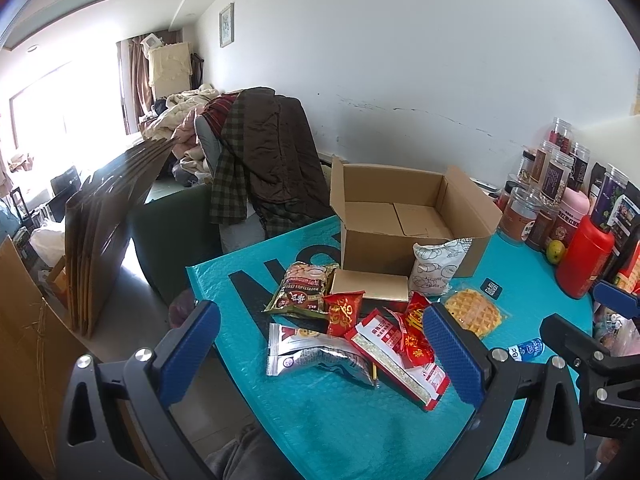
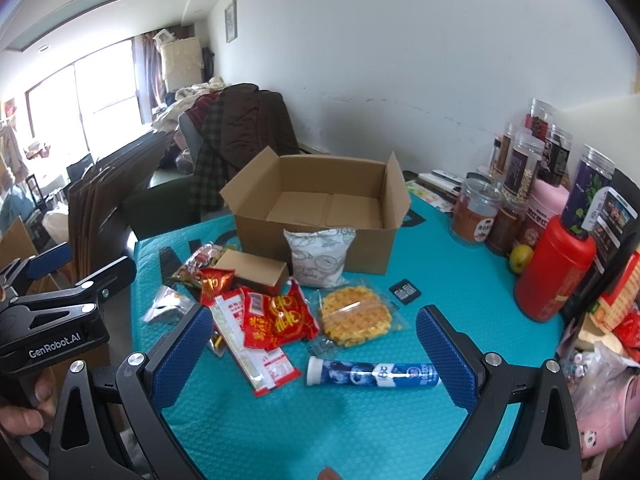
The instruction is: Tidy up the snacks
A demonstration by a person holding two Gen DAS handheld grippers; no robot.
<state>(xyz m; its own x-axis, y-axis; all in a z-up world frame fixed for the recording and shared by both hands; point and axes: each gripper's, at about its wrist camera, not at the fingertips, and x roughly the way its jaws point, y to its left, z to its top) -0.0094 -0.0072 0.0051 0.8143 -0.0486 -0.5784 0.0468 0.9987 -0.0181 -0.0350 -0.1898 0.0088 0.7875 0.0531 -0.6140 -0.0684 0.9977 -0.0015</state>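
Both grippers sit closest to the lens, low over the near edge of the teal mat (image 2: 360,432). Right gripper (image 2: 314,354) has its jaws spread wide and empty; left gripper (image 1: 320,350) likewise wide, nothing between the pads. Neither touches a snack.

Step, as I read it: the very start of sorting, pre-grasp, nothing packed yet. Cardboard box (image 2: 320,208) stands open at the far edge of the mat, flaps up, floor bare. Snacks lie loose in a pile between box and grippers, mid-mat toward the left edge.

Largest to smallest: white printed pouch (image 2: 318,258) leaning on the box's front wall; long red-and-white packet (image 2: 256,354); waffle in clear wrap (image 2: 356,316), right of the pile; blue tube (image 2: 372,374) lying flat near the right gripper's right finger; silver packet (image 1: 316,356); green cereal bag (image 1: 304,288); small brown carton (image 2: 256,270); red foil sachets (image 2: 280,314) overlapping on top of the pile.

Next move probably calls for lowering onto one item, closing, then lifting it across to the box. Blue tube looks the easiest pick for the right side; it may roll. Foil sachets overlap, so two could come up together.

Pose: both grippers side by side, angled down and forward toward the box. Part of a hand (image 2: 24,412) shows on the left handle.
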